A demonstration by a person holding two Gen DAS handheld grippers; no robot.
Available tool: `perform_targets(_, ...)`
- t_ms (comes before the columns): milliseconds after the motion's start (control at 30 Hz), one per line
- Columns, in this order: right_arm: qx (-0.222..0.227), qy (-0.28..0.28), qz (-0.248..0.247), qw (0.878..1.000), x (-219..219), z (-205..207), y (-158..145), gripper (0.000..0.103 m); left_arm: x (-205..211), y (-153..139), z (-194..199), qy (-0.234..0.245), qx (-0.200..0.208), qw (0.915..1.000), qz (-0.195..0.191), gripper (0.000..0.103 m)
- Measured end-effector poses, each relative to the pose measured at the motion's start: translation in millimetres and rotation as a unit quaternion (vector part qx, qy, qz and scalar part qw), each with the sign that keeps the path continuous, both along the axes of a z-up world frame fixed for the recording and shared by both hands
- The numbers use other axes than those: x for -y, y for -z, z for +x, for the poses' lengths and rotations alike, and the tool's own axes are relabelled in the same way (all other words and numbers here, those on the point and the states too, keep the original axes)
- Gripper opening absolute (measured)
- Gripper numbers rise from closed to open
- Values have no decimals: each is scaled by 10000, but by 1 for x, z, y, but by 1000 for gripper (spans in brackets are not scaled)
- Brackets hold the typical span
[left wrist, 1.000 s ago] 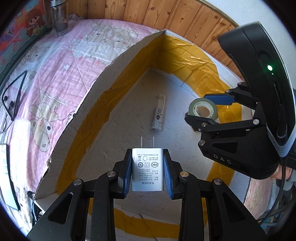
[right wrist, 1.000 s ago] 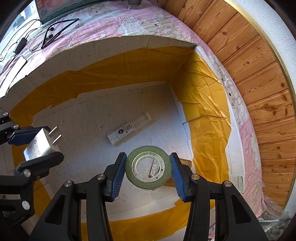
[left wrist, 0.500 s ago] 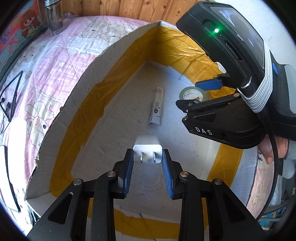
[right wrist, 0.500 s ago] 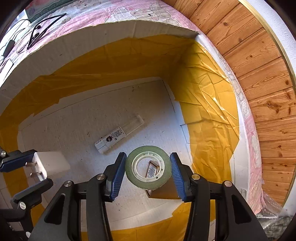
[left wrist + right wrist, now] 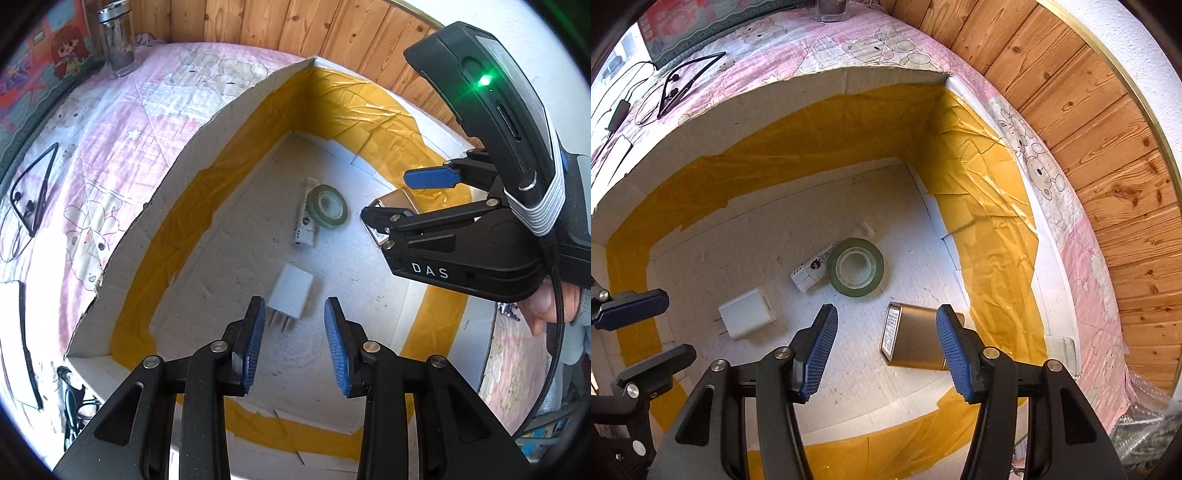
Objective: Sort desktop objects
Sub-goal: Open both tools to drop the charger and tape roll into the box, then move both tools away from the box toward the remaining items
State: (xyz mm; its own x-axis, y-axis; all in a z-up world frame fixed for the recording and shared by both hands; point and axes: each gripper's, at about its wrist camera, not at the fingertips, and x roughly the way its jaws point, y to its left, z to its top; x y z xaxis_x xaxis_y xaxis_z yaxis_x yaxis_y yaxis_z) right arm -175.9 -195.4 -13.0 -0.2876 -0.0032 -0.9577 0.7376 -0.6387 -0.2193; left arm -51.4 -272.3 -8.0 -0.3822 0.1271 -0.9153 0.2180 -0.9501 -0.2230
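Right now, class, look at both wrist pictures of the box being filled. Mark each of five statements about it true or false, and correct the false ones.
1. The white charger lies on the floor of the cardboard box. True.
2. The left gripper is clamped on the charger. False: its jaws are open and hold nothing.
3. The green tape roll rests partly on the small white tube. True.
4. The right gripper holds the tape roll. False: its jaws are open, and the roll lies on the box floor.
5. The gold-coloured case lies outside the box on the pink cloth. False: it is inside the box.
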Motion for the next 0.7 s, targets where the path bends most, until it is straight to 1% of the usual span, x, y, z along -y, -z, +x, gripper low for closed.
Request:
perform_targets(233, -6, -224, -121, 9997, -9, 40, -14, 57, -10, -14, 18, 17, -115, 9999, -126, 35)
perform_targets(267, -24, -258, -138, 9996, -11, 31, -11, 57, -12, -16, 21, 23, -142, 9998, -144, 35)
perform_targets(433, -180, -296, -236, 9991, -27, 40, -20, 57, -23, -30, 35, 23, -290, 9992, -256, 36)
perform_targets(700, -423, -310, -589, 9969, -54, 69, -44, 57, -48, -50, 56, 130, -534, 9972, -513, 36)
